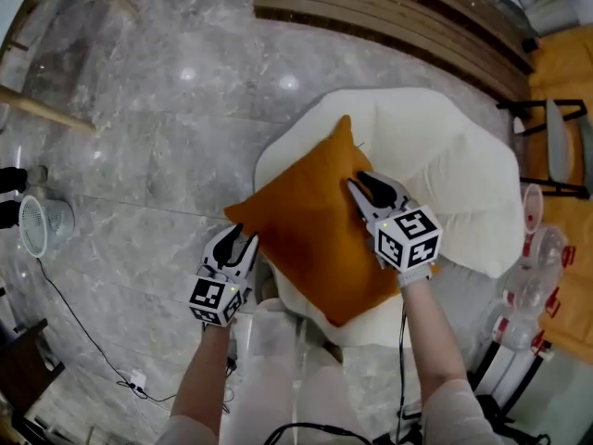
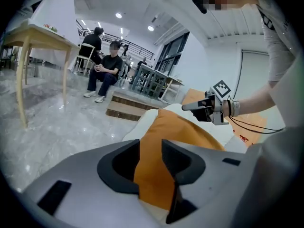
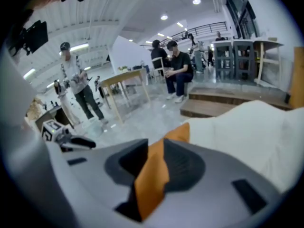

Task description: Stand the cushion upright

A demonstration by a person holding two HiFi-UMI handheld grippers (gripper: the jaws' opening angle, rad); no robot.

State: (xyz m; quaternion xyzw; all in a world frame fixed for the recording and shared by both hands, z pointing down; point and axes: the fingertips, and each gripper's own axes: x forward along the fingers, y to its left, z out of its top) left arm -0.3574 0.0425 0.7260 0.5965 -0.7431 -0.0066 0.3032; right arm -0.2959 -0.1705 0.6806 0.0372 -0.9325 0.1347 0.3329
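Observation:
An orange cushion (image 1: pixel 310 239) rests on a cream armchair (image 1: pixel 463 174), one corner pointing away from me and its face sloping toward me. My left gripper (image 1: pixel 239 237) sits at the cushion's left edge. In the left gripper view the orange cloth (image 2: pixel 175 132) fills the gap between the parted jaws of that gripper (image 2: pixel 151 151). My right gripper (image 1: pixel 363 185) is at the upper right edge, near the far corner. Its own view shows a narrow fold of cushion (image 3: pixel 152 175) between the slightly parted jaws of that gripper (image 3: pixel 154 151). I cannot see either pair of pads pressing the cloth.
A low slatted wooden platform (image 1: pixel 389 12) lies beyond the armchair. On the marble floor at left stand a white wire basket (image 1: pixel 42 225) and a trailing cable (image 1: pixel 83 327). Clear plastic chairs (image 1: pixel 537 267) crowd the right side. People sit in the background (image 2: pixel 107 72).

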